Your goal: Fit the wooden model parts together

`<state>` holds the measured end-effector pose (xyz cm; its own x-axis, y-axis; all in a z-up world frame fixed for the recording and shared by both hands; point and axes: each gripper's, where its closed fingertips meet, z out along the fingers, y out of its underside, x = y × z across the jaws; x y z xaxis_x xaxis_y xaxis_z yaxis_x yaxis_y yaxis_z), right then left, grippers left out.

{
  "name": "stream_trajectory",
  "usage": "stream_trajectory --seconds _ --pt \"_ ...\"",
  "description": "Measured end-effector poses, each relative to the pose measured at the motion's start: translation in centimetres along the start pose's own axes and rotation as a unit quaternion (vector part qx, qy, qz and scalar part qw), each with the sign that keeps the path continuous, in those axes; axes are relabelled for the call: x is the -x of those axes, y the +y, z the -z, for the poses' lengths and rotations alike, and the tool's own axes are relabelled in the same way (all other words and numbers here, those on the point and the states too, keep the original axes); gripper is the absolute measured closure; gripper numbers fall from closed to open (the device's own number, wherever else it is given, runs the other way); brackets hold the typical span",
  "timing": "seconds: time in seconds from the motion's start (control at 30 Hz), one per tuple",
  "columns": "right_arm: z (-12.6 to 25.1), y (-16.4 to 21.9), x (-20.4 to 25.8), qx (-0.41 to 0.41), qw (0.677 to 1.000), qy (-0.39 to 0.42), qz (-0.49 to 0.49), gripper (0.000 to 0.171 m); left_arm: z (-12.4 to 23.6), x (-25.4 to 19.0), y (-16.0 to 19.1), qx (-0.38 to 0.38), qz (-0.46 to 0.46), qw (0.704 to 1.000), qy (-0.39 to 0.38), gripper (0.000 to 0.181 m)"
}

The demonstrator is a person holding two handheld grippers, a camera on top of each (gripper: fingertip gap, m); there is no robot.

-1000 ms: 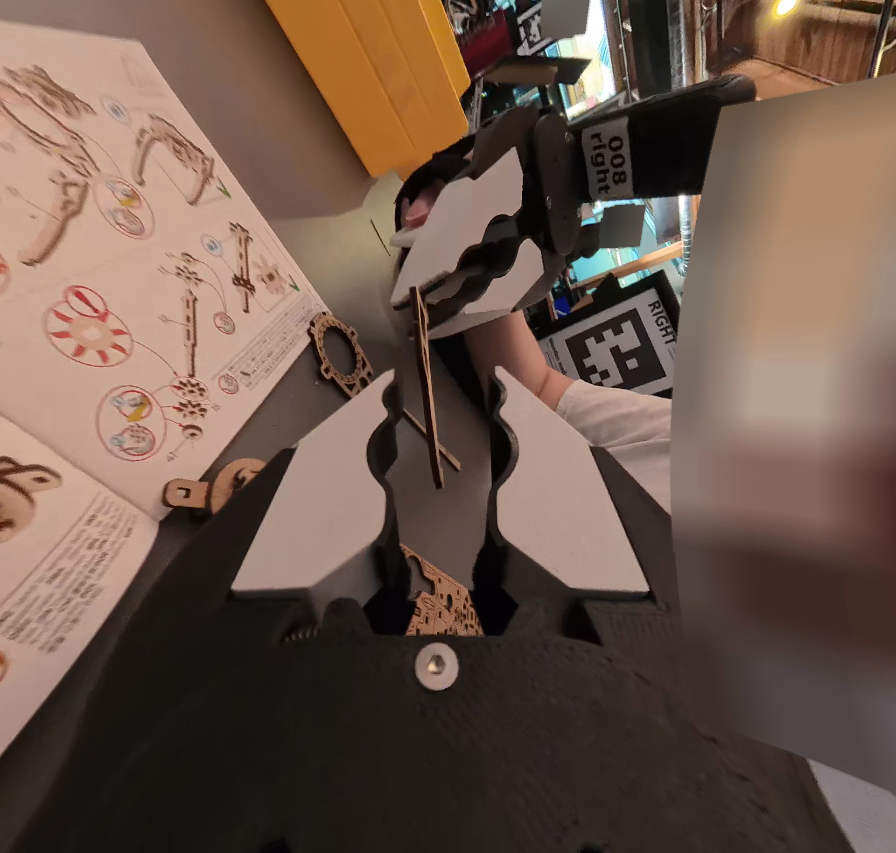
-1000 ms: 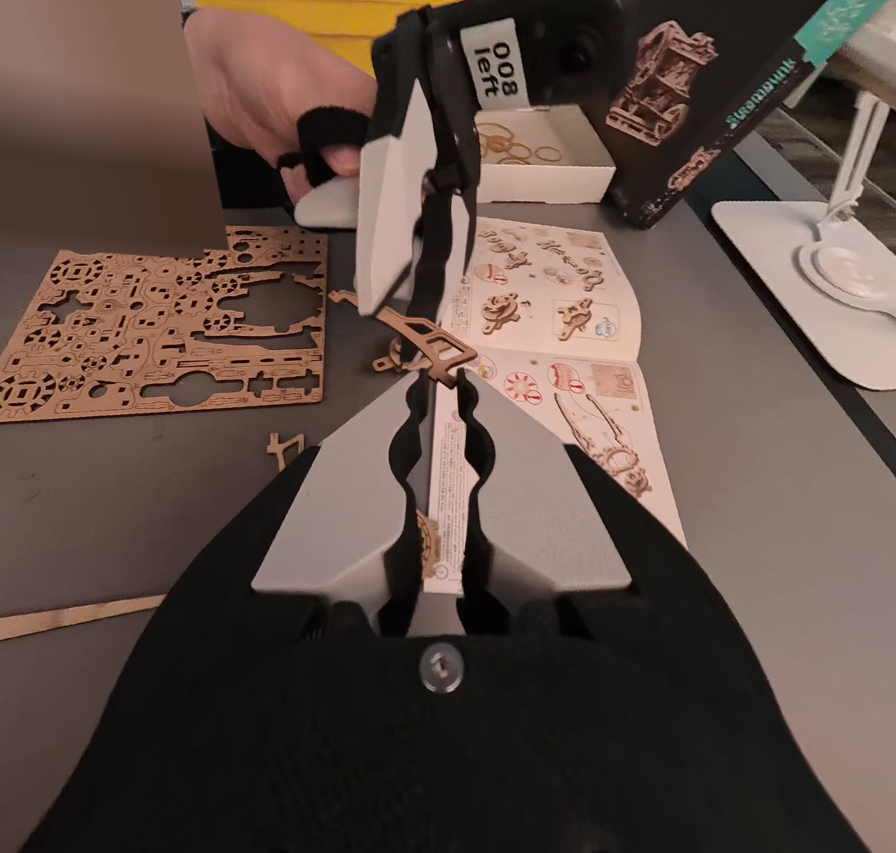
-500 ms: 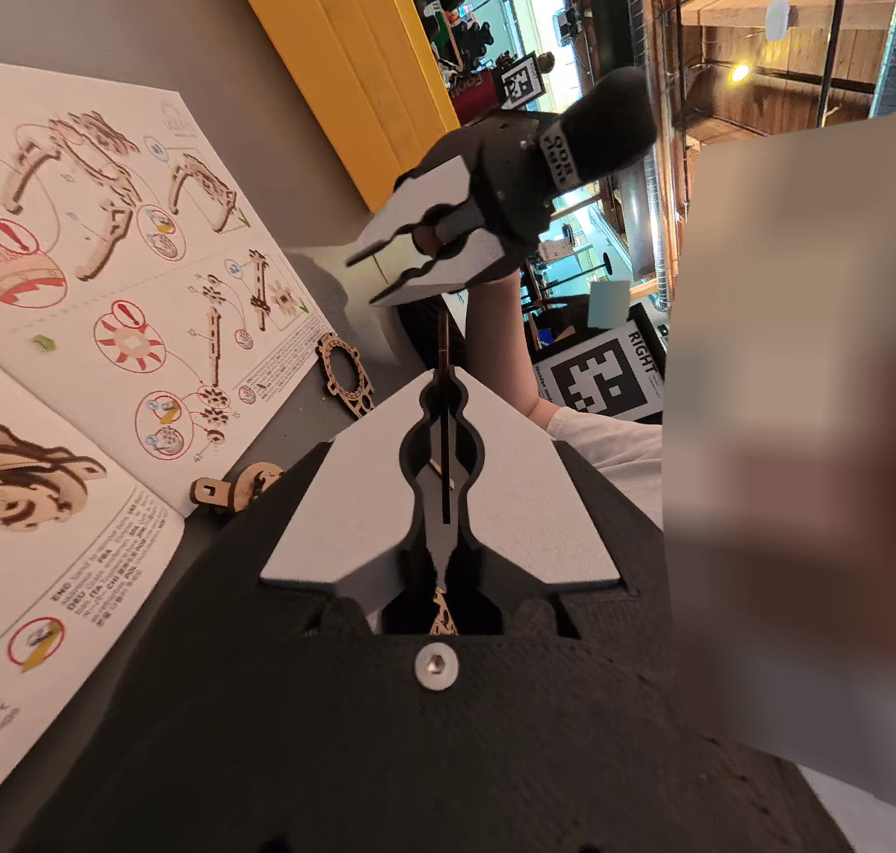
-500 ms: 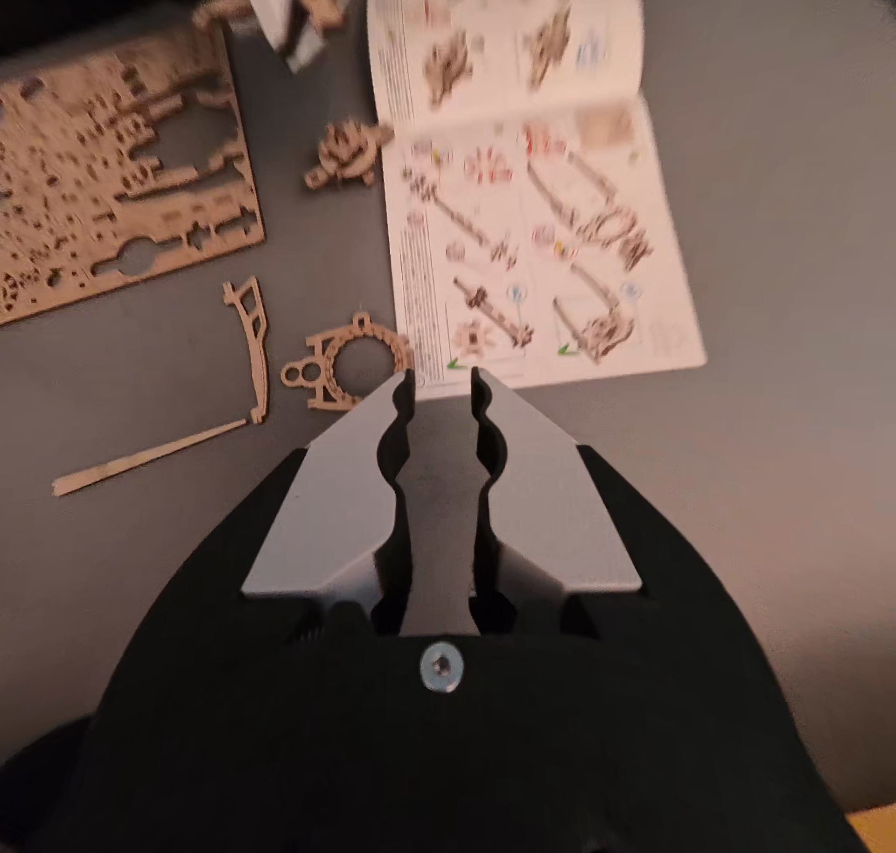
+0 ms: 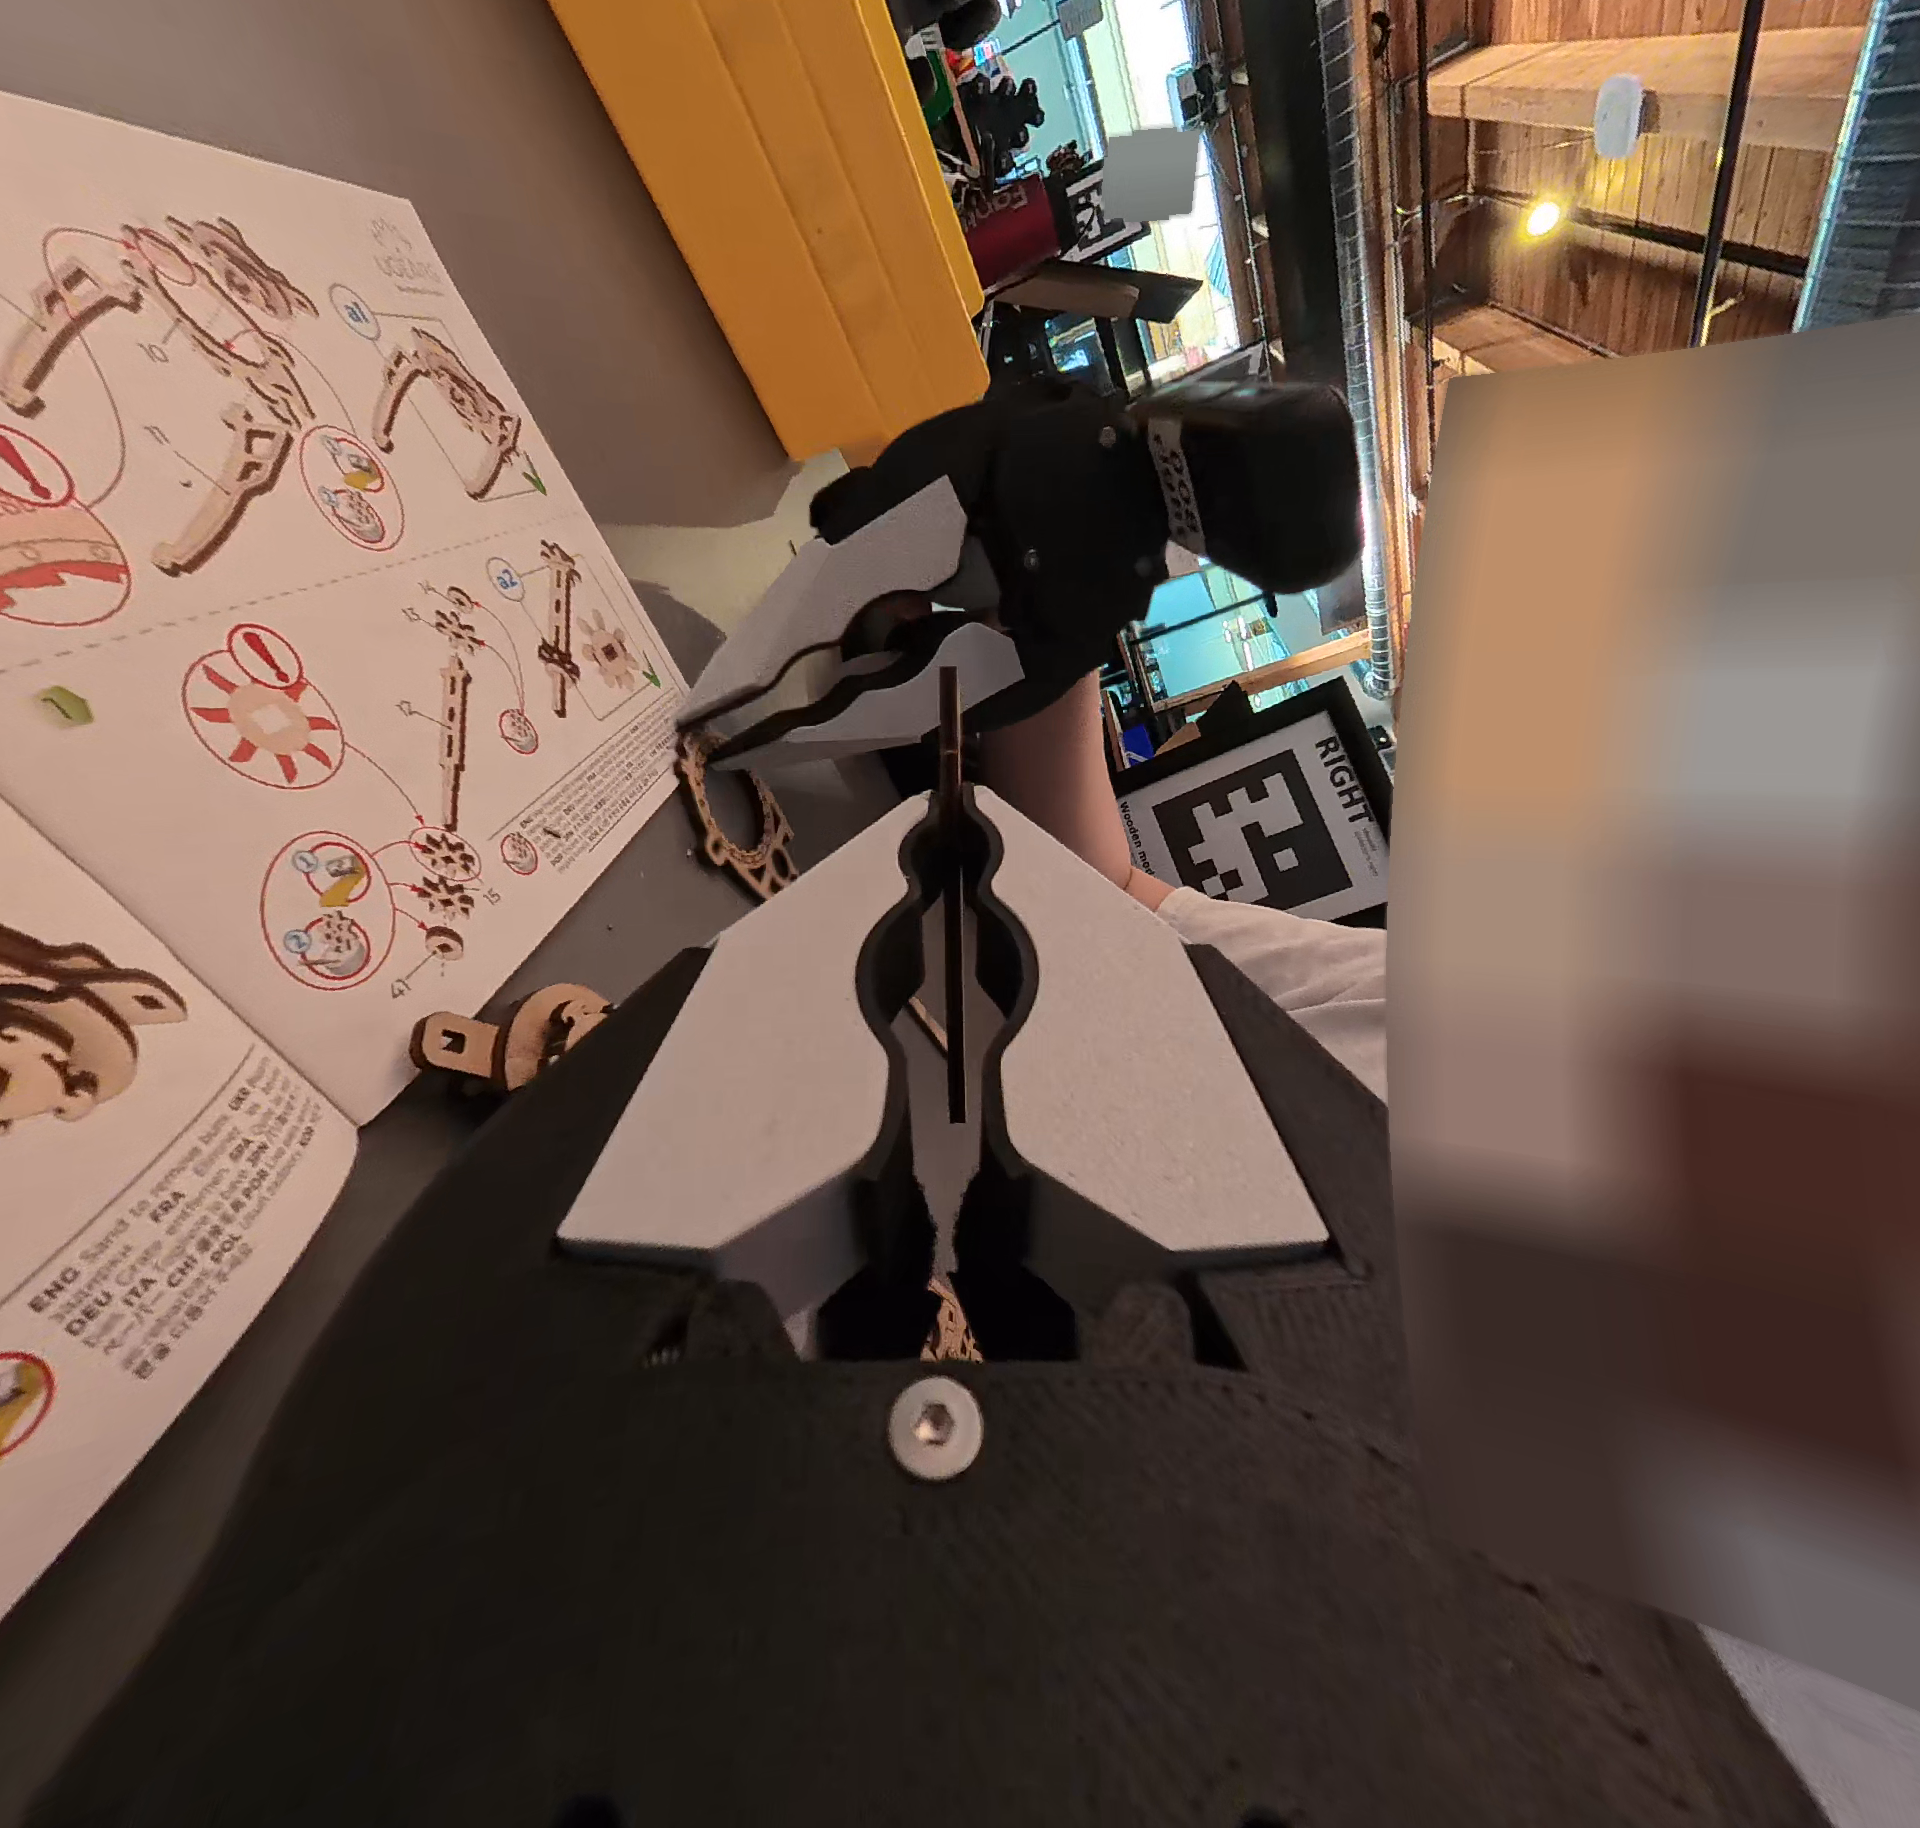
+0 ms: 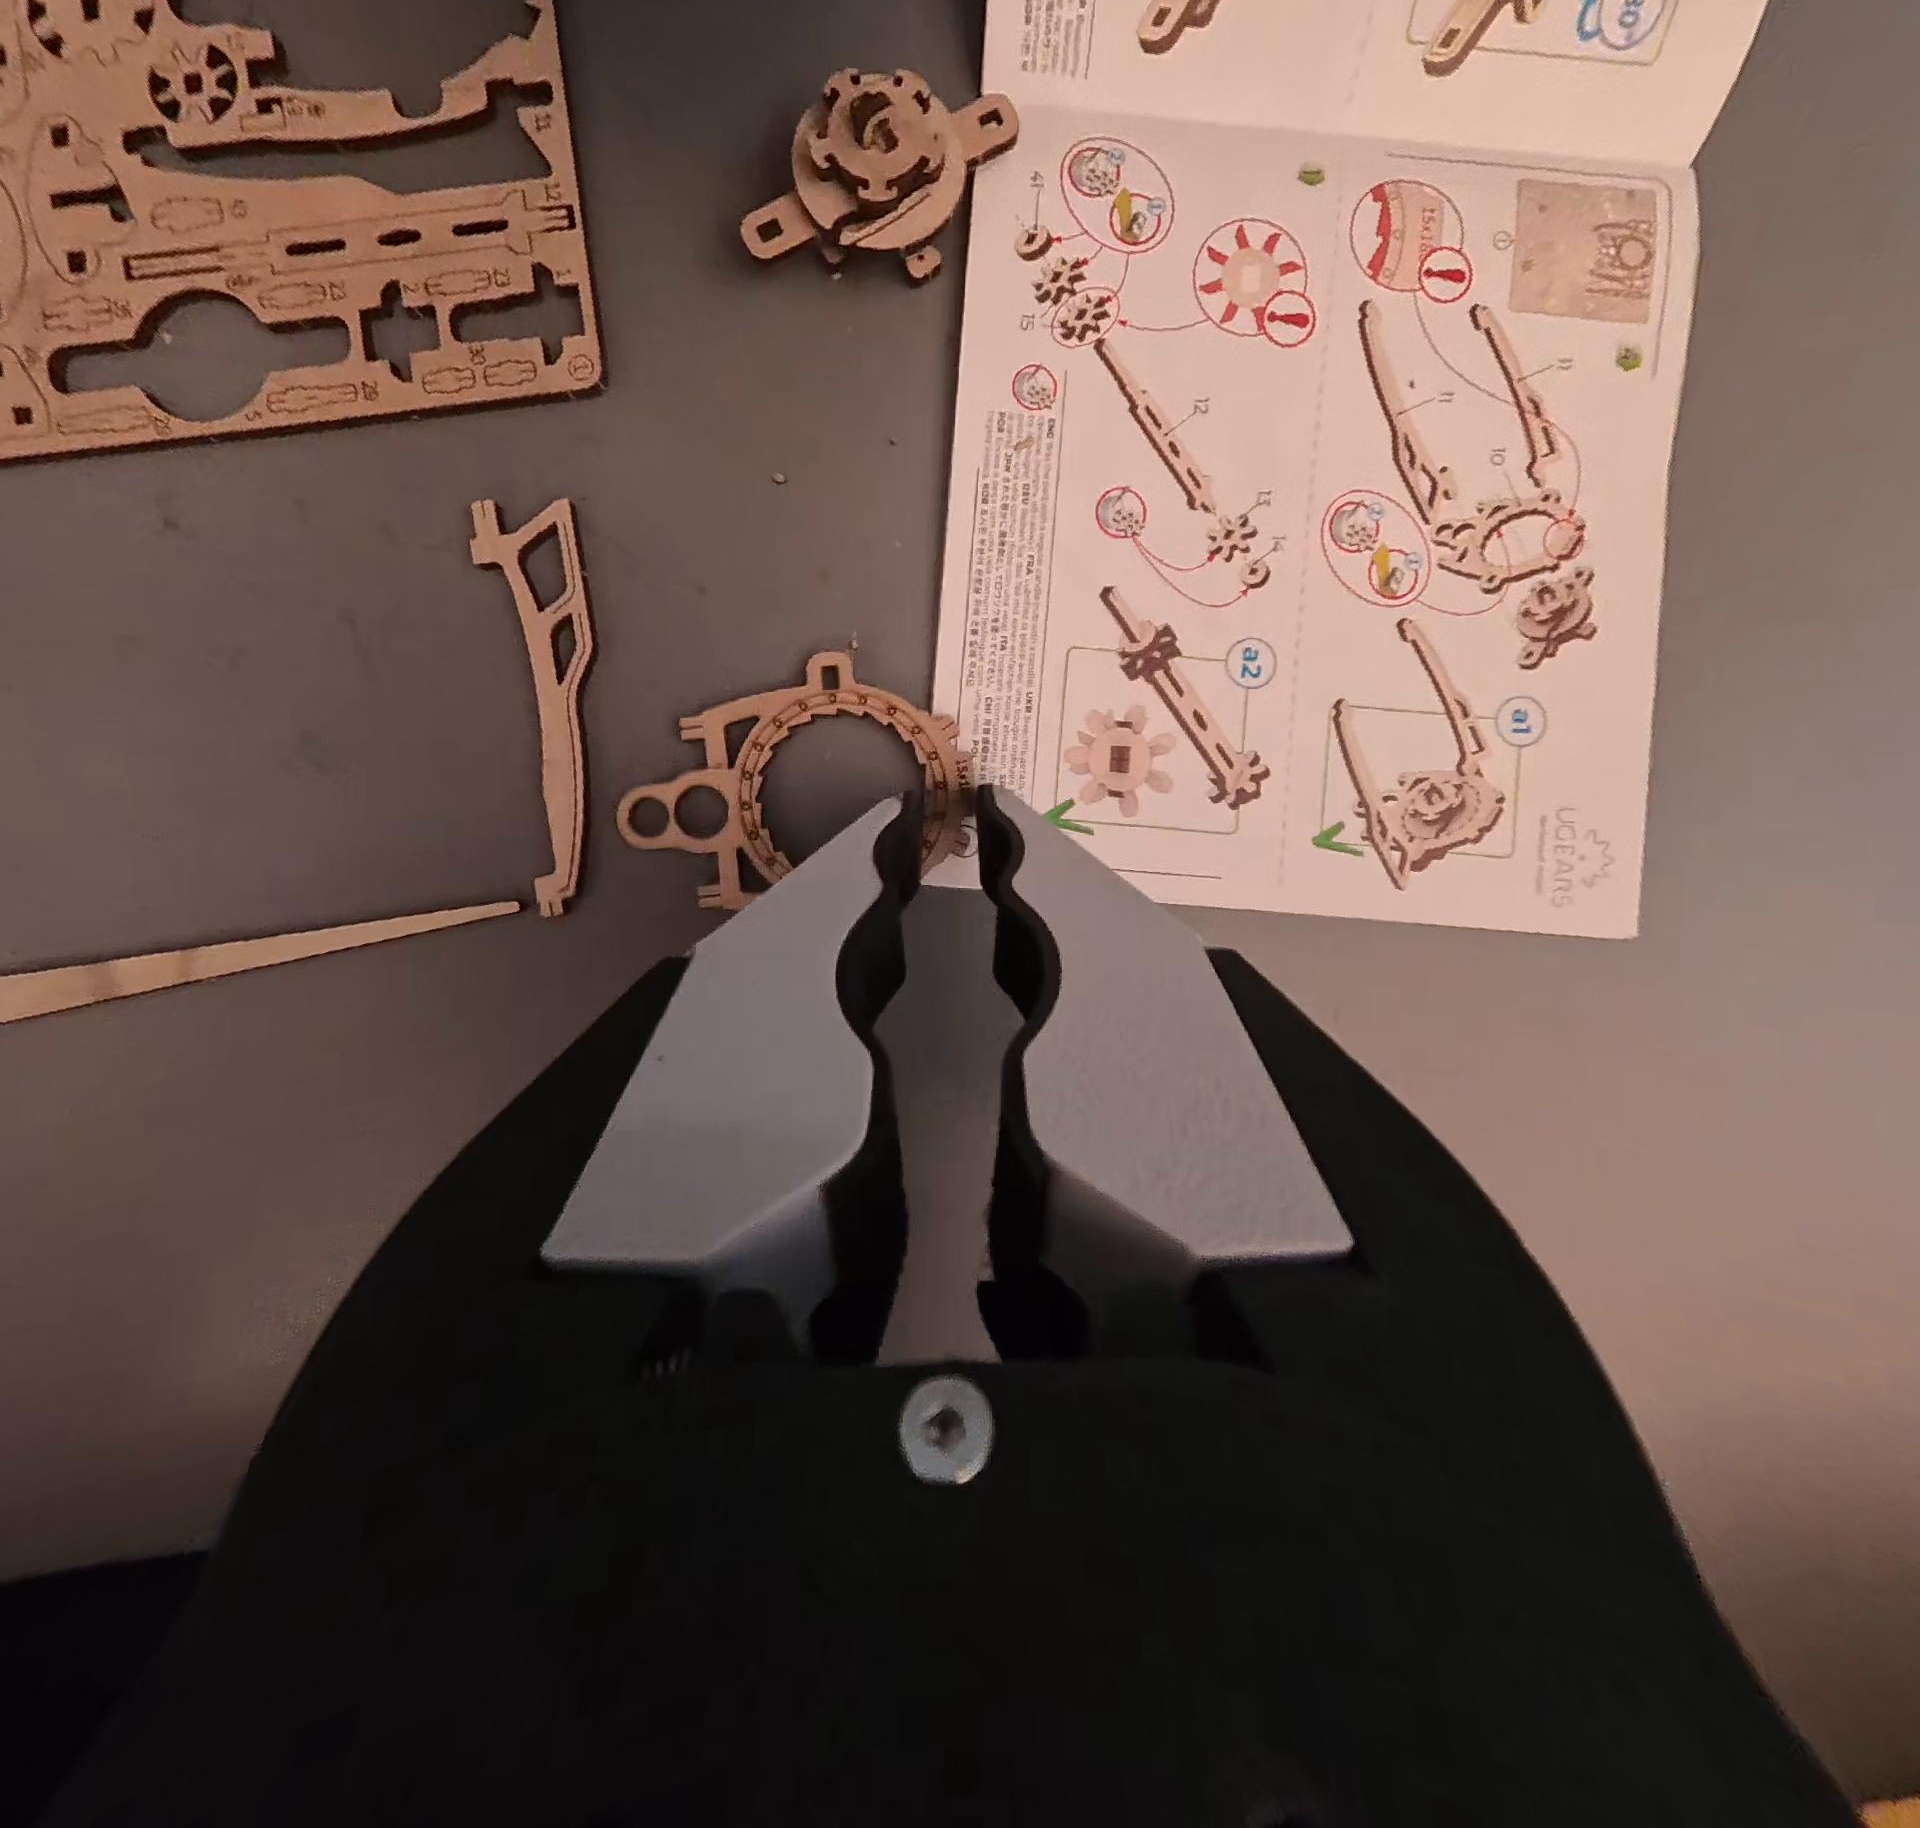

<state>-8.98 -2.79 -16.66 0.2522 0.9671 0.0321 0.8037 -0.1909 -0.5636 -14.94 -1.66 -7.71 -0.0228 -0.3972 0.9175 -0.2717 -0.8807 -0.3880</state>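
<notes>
Am bringing right gripper (image 6: 943, 814), jaws slightly parted and empty, onto flat pale wooden toothed ring piece (image 6: 821, 776) at frame centre, rim lying between tips. Left gripper (image 5: 948, 802) pinching thin dark wooden strip (image 5: 953, 905) edge-on, long axis pointing up frame.

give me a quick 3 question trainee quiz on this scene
1. True or false: the left gripper is shut on a thin wooden strip.
2. The right gripper is at which part? A) ring piece B) curved arm C) round assembly
3. Fill in: the booklet lies open on the ___.

Key: 1 true; 2 A; 3 table
</notes>
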Motion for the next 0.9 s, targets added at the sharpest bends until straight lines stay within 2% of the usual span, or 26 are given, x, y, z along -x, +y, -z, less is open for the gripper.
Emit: stream_trajectory --seconds 0.07,0.17,0.37,0.57,0.9 --pt "0.5 -0.6 -0.4 -0.012 0.999 0.024 0.022 0.162 -0.1 0.2 0.1 0.001 0.003 1.000 -0.002 0.181" --pt "2.3 -2.8 -1.1 -0.072 0.995 0.062 0.038 0.162 -0.3 0.1 0.3 0.002 0.010 1.000 0.003 0.181" --pt "5.6 -5.7 -3.2 -0.158 0.972 0.164 0.050 0.162 -0.8 0.2 0.4 -0.008 0.001 1.000 -0.007 0.181" --pt "6.2 -7.2 -4.1 -0.168 0.956 0.234 0.062 0.162 -0.7 0.2 0.3 -0.014 -0.001 1.000 -0.016 0.181" --pt "4.5 -8.4 -3.6 -0.167 0.957 0.233 0.037 0.162 -0.2 -0.3 -0.7 -0.043 -0.010 0.999 -0.009 0.181"
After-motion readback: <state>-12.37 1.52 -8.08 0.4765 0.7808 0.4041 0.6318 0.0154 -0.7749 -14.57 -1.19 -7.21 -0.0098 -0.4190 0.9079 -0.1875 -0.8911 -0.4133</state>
